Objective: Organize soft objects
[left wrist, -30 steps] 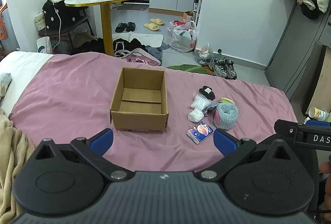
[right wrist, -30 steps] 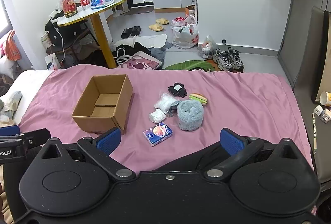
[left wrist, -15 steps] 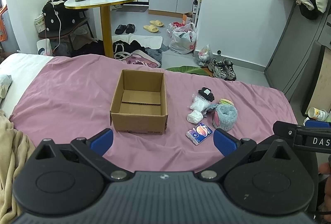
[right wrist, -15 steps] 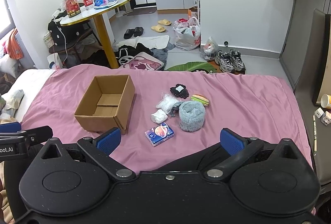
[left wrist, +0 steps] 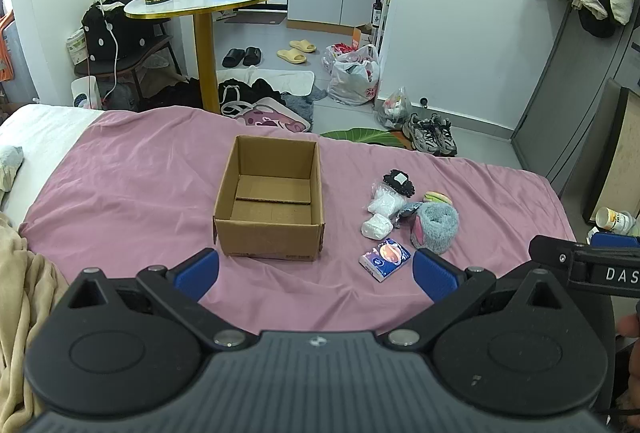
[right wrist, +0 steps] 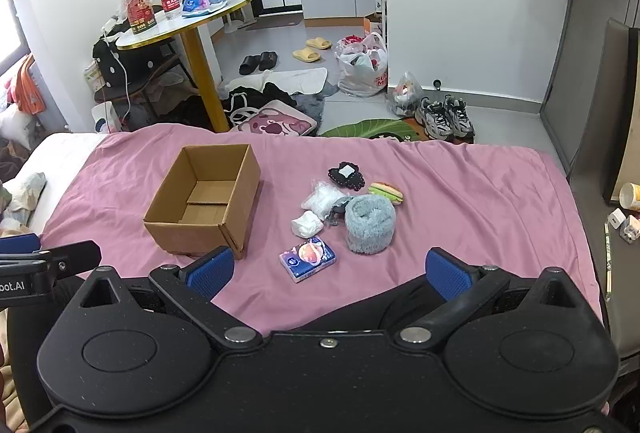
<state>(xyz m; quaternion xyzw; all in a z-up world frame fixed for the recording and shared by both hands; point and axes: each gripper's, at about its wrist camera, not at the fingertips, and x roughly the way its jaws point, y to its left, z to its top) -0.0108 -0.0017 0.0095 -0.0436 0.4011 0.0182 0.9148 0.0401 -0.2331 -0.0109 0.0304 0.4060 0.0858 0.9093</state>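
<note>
Both tongs gape wide and hold nothing: left tongs (left wrist: 316,267), right tongs (right wrist: 329,269). One empty cardboard box (right wrist: 204,199) sits on the pink bed (right wrist: 460,193). The pile of soft things lies at 12 o'clock from the right tongs and 1 o'clock from the left, so the right is nearer. Count: one tissue pack (right wrist: 307,258), nearest, long axis toward 2 o'clock; one fluffy roll (right wrist: 370,223); two white bundles (right wrist: 307,224); one black piece (right wrist: 346,175); one burger toy (right wrist: 386,191).

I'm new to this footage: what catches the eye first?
An open brown cardboard box sits empty on the pink bedsheet. To its right lies a cluster of small soft things, notably a fluffy grey-blue roll and a blue tissue packet. Both open grippers hover nearby.
</note>
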